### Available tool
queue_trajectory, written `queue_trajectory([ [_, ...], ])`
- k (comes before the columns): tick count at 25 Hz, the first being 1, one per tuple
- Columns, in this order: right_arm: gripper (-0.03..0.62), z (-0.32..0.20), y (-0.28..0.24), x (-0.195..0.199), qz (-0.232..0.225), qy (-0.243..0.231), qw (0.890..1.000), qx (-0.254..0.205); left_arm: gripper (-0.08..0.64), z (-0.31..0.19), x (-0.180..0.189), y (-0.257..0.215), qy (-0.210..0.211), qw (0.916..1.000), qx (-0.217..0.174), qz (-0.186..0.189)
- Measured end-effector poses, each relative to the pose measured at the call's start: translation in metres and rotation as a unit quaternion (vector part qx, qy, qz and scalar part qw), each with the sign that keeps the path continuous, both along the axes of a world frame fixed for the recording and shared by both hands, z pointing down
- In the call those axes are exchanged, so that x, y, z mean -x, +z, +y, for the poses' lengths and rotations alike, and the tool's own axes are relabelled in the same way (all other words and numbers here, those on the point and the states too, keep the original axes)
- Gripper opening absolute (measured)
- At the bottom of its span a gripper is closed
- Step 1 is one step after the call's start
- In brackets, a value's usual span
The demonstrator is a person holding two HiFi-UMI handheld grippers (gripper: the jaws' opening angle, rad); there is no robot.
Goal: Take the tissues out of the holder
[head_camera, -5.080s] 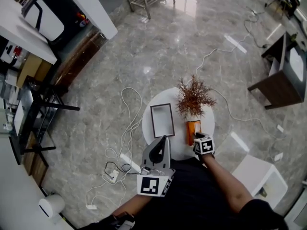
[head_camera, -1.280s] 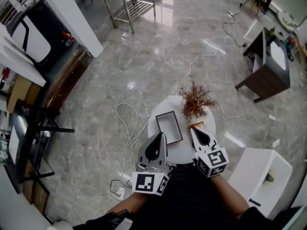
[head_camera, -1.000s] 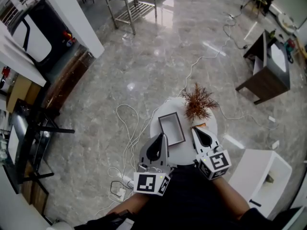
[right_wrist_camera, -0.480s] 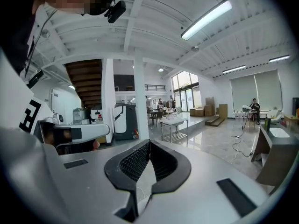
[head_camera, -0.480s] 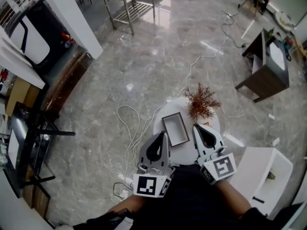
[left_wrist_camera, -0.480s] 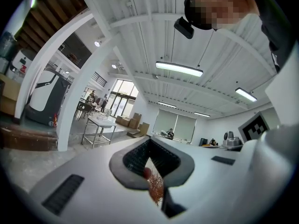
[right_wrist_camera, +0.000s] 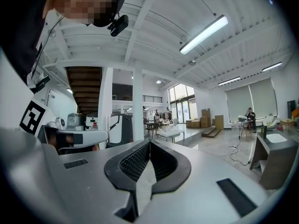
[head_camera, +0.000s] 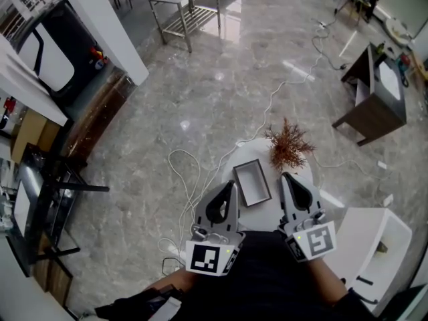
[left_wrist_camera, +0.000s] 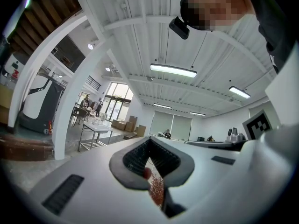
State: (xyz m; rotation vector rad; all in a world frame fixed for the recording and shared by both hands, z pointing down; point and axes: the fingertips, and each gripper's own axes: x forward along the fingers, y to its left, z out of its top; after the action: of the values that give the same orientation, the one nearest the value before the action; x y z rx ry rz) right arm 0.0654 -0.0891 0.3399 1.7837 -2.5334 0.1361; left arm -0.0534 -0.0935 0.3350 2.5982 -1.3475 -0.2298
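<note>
Both left gripper and right gripper show closed jaws, the right perhaps pinching a pale tissue sliver; with the holder hidden behind it on the table, that hold may slip.

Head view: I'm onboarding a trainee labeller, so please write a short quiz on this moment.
1. True or false: the right gripper has its jaws wide apart.
2. What lies on the round table beside the dried plant? A) a rectangular tray B) a kettle C) a laptop
3. Fill in: in the head view, the tray lies to the plant's ___.

Key: 1 false, the jaws are together; 2 A; 3 left.
</note>
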Motion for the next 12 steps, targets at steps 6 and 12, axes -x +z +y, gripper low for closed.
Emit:
queue_trajectory([
  [6, 0.009, 0.004, -0.008, 0.002, 0.015, 0.016, 0.999, -0.048, 0.0, 0.003, 0.009, -0.002, -0.004, 0.9998, -0.019, -0.007],
  [12, 0.009, 0.01, -0.005, 0.014, 0.024, 0.006, 0.998, -0.05, 0.0, 0.009, 0.004, -0.002, 0.008, 0.9991, -0.034, -0.024],
])
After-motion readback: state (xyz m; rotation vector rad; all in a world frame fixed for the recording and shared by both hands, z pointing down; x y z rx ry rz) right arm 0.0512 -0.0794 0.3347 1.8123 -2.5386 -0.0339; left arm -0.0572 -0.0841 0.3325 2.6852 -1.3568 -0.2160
